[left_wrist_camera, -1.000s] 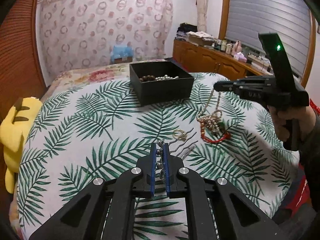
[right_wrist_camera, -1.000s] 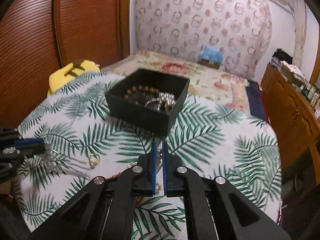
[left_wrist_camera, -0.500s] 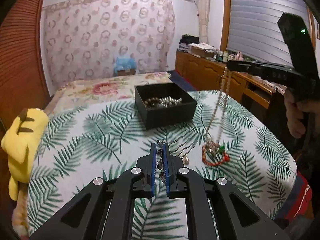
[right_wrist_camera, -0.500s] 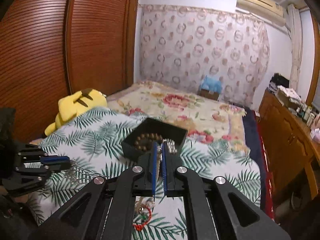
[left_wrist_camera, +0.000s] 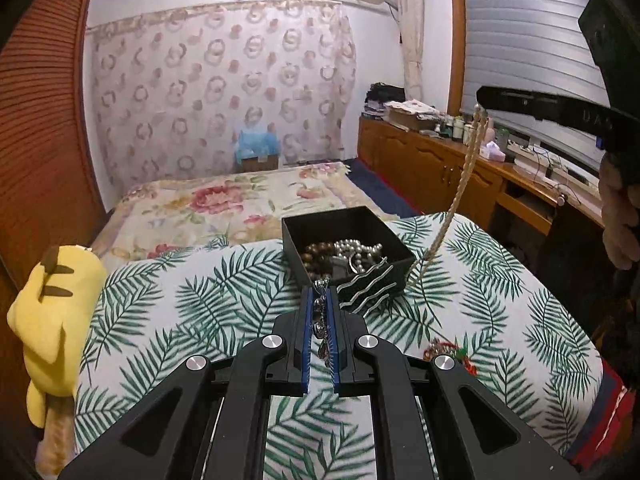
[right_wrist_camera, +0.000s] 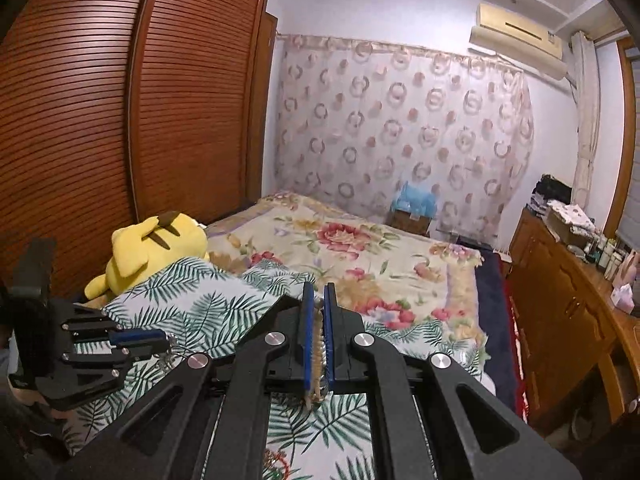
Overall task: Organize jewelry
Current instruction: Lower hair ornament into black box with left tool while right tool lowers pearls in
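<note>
A black open box sits on the leaf-print cloth and holds brown beads and a pearl string. My left gripper is shut on a silver hair comb, whose wavy prongs stick out right, just before the box. My right gripper is shut on a long beige bead necklace; in the left wrist view it hangs from high at the right down beside the box. A red bead piece lies on the cloth.
A yellow plush toy lies at the cloth's left edge. A floral bed is behind the box. A wooden sideboard with clutter runs along the right wall. A slatted wardrobe stands at the left.
Both grippers have risen well above the cloth. The right one has lifted the long necklace off the pile so that it hangs; the left one has carried the comb toward the box.
</note>
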